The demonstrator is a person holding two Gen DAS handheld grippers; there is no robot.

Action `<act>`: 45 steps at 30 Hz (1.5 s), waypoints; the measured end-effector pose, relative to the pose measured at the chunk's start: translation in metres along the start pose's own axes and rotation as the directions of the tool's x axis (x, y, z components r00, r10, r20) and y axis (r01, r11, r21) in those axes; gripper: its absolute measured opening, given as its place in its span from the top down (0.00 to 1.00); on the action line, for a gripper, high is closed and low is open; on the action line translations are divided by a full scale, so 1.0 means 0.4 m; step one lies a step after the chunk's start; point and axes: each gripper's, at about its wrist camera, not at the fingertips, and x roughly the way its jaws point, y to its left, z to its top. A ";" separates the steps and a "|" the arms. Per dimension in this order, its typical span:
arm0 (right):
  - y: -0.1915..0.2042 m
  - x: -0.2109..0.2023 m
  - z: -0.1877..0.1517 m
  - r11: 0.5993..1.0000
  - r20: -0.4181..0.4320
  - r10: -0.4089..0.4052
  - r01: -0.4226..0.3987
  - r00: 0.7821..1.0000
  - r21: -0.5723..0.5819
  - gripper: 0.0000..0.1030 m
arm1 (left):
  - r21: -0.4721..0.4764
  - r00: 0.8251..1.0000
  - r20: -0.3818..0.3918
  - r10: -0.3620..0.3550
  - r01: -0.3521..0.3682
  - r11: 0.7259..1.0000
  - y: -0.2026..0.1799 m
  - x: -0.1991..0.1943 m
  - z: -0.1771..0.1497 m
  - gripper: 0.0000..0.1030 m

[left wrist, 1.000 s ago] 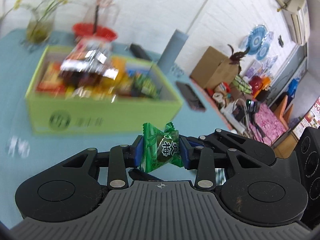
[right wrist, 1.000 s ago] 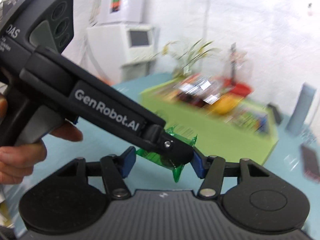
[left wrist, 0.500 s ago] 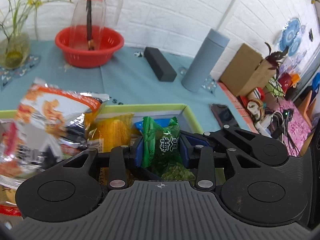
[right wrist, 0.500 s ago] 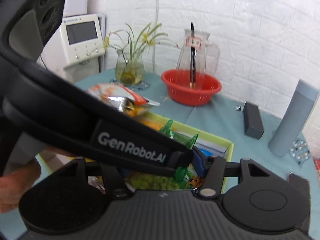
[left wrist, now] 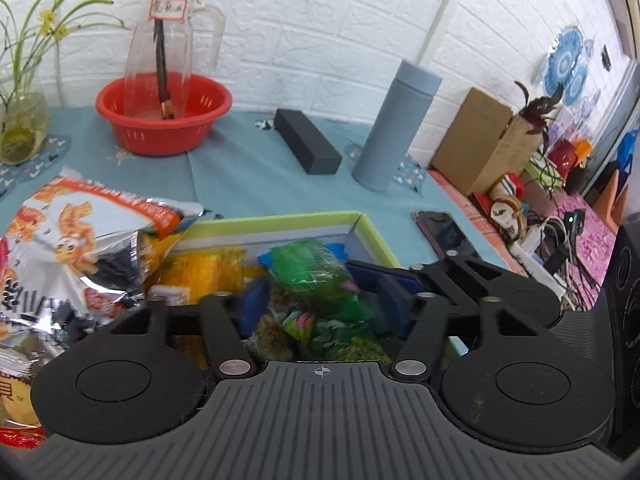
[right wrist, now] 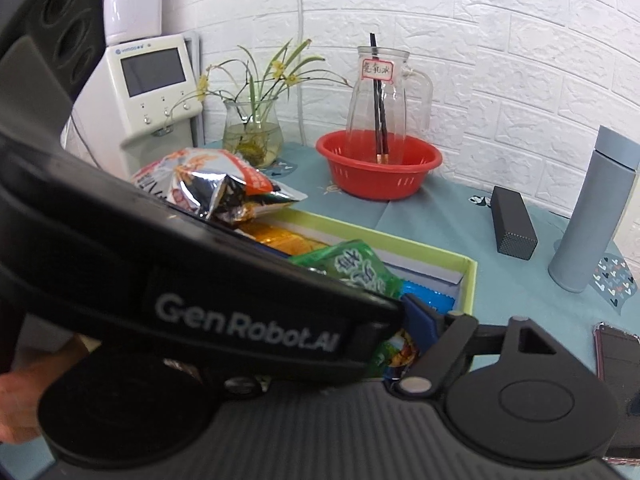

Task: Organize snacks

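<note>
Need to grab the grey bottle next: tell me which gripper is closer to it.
Right, probably. Both grippers hover over the green box, jaws opening; the right gripper sits on the side toward the grey bottle, with the left gripper crossing beside it, farther off.

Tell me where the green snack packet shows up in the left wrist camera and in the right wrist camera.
Left wrist view: green snack packet, lower centre, blurred, between the opening jaws of the left gripper, over the green box.
Right wrist view: same packet, centre, just above the left gripper's black body.
Shared landmark: the red basket holding the glass pitcher.
</note>
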 end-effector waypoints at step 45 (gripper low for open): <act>0.571 -0.983 -0.669 0.890 0.276 -0.412 0.318 0.868 0.328 0.00 | -0.059 0.849 0.457 0.263 -0.266 0.962 -0.302 -0.904 -0.907 0.11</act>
